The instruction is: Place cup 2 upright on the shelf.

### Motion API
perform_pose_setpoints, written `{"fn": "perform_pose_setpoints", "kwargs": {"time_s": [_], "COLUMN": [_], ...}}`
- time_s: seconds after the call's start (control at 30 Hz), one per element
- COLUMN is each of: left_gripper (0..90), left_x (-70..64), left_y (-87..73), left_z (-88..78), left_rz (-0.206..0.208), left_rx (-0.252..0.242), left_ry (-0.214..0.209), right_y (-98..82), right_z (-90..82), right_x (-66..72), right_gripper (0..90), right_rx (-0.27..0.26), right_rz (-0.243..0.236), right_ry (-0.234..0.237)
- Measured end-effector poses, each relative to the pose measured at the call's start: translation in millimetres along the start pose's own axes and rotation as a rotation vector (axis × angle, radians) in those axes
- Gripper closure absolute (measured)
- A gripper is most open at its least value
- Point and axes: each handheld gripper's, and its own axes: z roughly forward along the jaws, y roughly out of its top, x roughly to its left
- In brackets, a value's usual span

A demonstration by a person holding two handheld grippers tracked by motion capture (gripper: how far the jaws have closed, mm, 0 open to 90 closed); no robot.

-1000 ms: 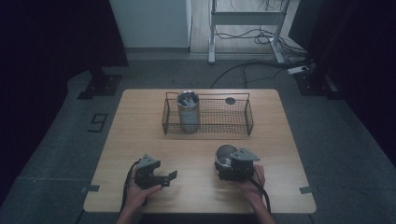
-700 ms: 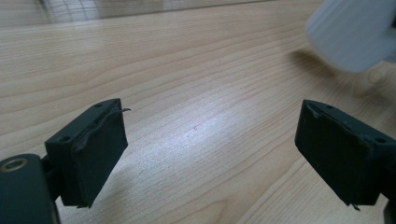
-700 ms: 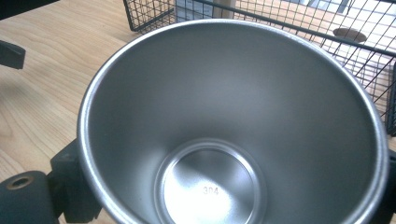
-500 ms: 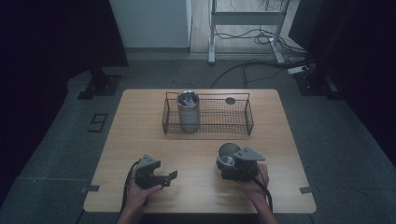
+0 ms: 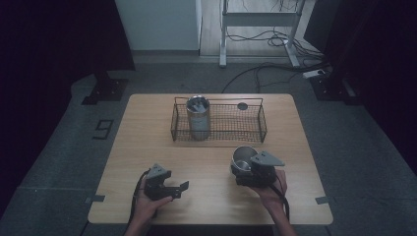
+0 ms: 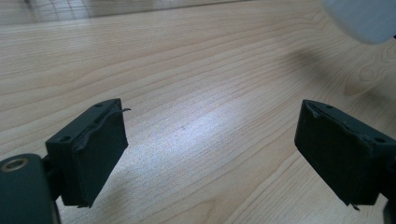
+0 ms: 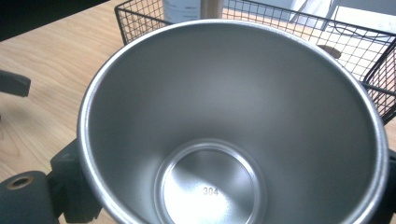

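Observation:
A steel cup [image 5: 242,157] is held in my right gripper [image 5: 244,169] at the table's front right, lifted a little and tilted so its mouth faces the camera. In the right gripper view the cup's [image 7: 233,126] empty inside shows, stamped 304 at the bottom, with the jaws closed on its sides. A second steel cup [image 5: 198,117] stands upright in the left part of a black wire basket [image 5: 255,123]. My left gripper [image 5: 178,191] rests low at the front left, open, with bare wood between its fingers [image 6: 88,154].
The wire basket [image 7: 364,51] sits across the back middle of the wooden table [image 5: 147,142]. A small dark round disc [image 5: 242,105] lies behind the basket. Cables and a desk frame [image 5: 260,19] are on the floor beyond the table.
My right gripper has raised and tilted the steel cup slightly toward the basket. The left gripper has stayed in place.

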Motion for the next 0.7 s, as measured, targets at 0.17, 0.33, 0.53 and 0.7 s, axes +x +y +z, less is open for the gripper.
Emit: {"fn": "perform_pose_setpoints", "kwargs": {"time_s": [0.17,0.33,0.53,0.7], "left_gripper": [9.3,9.3,9.2,9.3], "left_x": [0.2,-0.8,-3.3,-2.5], "left_y": [-0.1,-0.7,-0.2,-0.5], "left_z": [-0.6,-0.5,-1.0,-0.5], "left_rz": [-0.003,0.004,0.01,0.007], "left_rx": [-0.005,-0.002,-0.002,-0.001], "left_ry": [-0.012,-0.022,-0.018,-0.018], "right_y": [8.0,21.7,33.8,41.4], "right_z": [-1.9,-4.9,-5.0,-3.8], "right_x": [-2.9,-8.2,-13.8,-20.6], "right_gripper": [7.7,7.7,7.7,7.7], "right_rx": [0.0,-0.011,-0.018,-0.015], "right_rz": [0.01,0.013,0.015,0.022], "right_ry": [-0.008,-0.023,-0.025,-0.032]}}
